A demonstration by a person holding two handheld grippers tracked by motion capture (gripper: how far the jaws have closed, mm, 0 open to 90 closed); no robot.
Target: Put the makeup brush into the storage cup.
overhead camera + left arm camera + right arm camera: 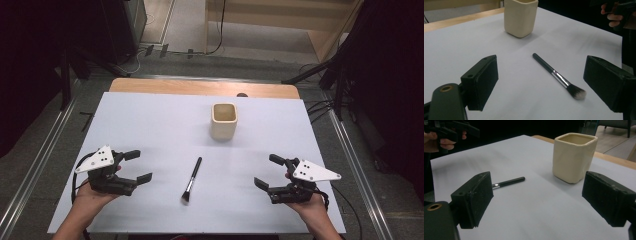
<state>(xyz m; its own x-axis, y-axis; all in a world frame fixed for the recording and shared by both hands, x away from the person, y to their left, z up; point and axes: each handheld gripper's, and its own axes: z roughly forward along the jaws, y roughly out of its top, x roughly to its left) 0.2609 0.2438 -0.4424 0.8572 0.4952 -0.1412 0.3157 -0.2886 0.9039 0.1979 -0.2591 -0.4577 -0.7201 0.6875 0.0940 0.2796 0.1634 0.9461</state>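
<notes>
A makeup brush (192,179) with a black handle, silver ferrule and dark bristles lies flat on the white table cover (165,125), bristles toward the near edge. In the left gripper view the brush (556,75) lies ahead between the jaws, and part of the brush handle (509,182) shows in the right gripper view. A cream square cup (223,121) stands upright beyond it; the cup (520,17) and cup (574,156) appear in both gripper views. My left gripper (136,166) rests open at the near left, nothing between its jaws. My right gripper (266,171) is open at the near right, also empty.
The white cover leaves a strip of wooden tabletop (200,88) bare at the far edge. Metal rails (35,170) run along both sides of the table, with cables on the floor (165,50) beyond. Dark stands flank the table.
</notes>
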